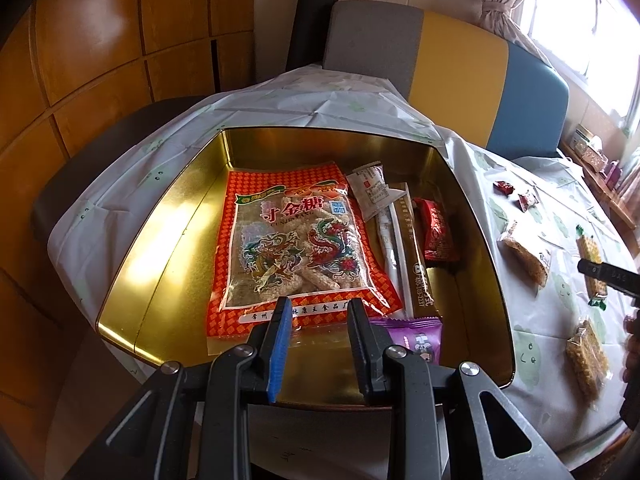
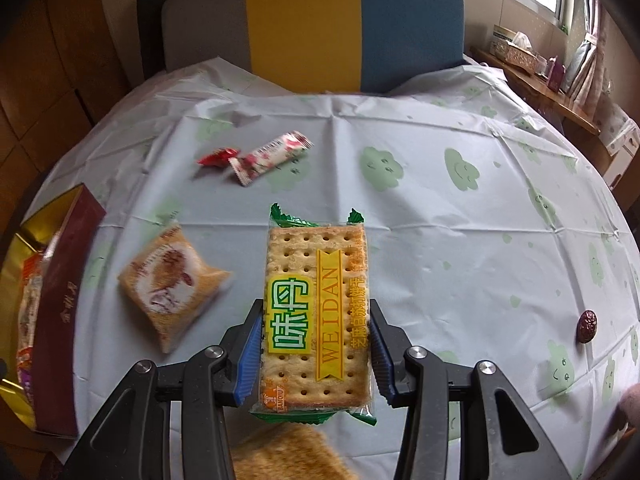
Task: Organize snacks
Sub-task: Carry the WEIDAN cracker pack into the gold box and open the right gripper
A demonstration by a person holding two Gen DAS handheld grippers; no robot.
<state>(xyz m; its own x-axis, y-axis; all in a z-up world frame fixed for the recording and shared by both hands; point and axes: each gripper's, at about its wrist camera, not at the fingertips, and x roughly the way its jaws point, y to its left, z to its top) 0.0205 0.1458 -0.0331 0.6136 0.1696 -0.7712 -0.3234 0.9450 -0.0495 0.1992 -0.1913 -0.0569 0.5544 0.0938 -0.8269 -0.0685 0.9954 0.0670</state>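
Observation:
A gold tin box [image 1: 168, 240] stands on the table and holds a red-orange candy bag [image 1: 296, 248], long stick packets [image 1: 404, 248], a red packet [image 1: 438, 232] and a purple packet [image 1: 420, 338]. My left gripper [image 1: 318, 308] is open and empty over the box's near side. My right gripper [image 2: 316, 312] is shut on a green-edged cracker packet [image 2: 316, 304], held above the tablecloth. The box's dark red wall [image 2: 60, 304] shows at the left of the right wrist view.
Loose on the tablecloth [image 2: 440, 240]: a beige snack pack [image 2: 172, 288], a pink-white bar [image 2: 272, 156], a red candy [image 2: 216, 157], a red date [image 2: 586, 326] and a crispy snack [image 2: 288, 456] under the gripper. A grey, yellow and blue chair [image 2: 312, 24] stands behind.

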